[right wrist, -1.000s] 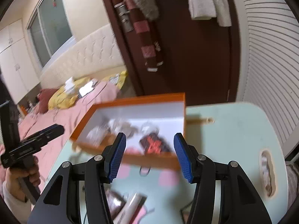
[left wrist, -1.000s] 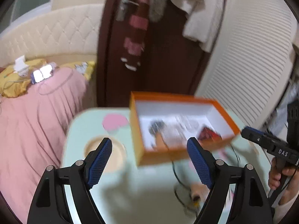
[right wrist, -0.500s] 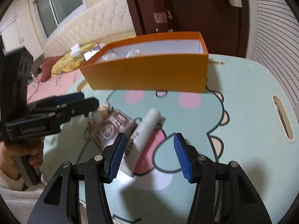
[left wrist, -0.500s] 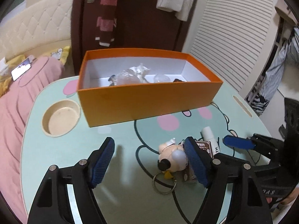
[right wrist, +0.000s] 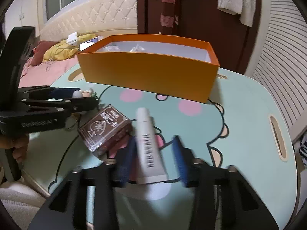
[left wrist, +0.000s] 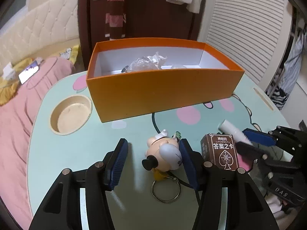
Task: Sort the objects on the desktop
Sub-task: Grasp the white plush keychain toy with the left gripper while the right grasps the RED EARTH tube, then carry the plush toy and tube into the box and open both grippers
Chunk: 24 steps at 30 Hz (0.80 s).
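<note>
Soft, dim indoor light falls evenly, leaving only a faint shadow under the orange box [left wrist: 163,88] ahead of the tongs and no strong glare on the table [left wrist: 80,153]. The left wrist view is sharp between its fingers, while the right gripper [right wrist: 153,159] in its own view is smeared by motion blur, as is the white tube [right wrist: 149,147] between its fingers. Both fisheye pictures bend straight lines near the rim and darken to black corners.
</note>
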Each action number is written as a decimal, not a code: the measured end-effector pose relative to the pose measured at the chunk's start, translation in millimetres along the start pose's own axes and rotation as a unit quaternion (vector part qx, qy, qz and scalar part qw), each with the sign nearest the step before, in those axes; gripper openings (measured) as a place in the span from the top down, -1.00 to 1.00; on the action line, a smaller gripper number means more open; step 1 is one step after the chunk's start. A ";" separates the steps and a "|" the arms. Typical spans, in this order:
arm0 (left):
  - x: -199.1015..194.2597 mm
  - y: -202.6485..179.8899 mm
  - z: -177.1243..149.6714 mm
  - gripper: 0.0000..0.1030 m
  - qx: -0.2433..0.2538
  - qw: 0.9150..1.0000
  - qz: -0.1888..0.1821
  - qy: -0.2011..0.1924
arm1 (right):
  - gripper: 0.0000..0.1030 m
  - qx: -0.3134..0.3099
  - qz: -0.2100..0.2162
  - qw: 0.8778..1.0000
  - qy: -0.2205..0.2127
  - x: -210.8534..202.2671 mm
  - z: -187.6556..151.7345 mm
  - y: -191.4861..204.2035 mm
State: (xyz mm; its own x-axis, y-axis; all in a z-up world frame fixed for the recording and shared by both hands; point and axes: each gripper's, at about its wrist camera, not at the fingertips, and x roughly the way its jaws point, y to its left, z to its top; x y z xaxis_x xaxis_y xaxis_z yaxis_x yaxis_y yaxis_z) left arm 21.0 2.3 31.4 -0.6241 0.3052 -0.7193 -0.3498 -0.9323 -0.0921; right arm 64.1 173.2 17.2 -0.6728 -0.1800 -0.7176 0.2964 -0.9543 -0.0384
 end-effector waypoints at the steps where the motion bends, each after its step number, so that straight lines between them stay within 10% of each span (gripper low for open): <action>1: -0.5 1.1 -0.4 0.05 -0.003 1.000 0.000 -0.001 | 0.57 -0.002 0.002 1.000 -0.001 -0.3 -0.3 0.9; 3: -1.5 5.5 -1.1 0.33 -0.014 1.000 -0.001 -0.004 | 0.57 0.000 0.003 1.000 -0.003 -1.9 -1.7 0.7; 24: -27.7 7.4 11.4 0.33 -0.023 0.998 -0.050 -0.028 | 0.57 0.061 0.053 0.995 -0.051 -29.3 16.1 -21.2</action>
State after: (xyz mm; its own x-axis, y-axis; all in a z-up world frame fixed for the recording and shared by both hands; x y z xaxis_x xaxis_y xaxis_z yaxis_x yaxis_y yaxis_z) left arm 27.8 -10.9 58.5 -0.6260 0.4064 -0.6655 -0.3804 -0.9042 -0.1943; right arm 66.6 194.8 50.3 -0.7091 -0.2995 -0.6383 0.2890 -0.9492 0.1243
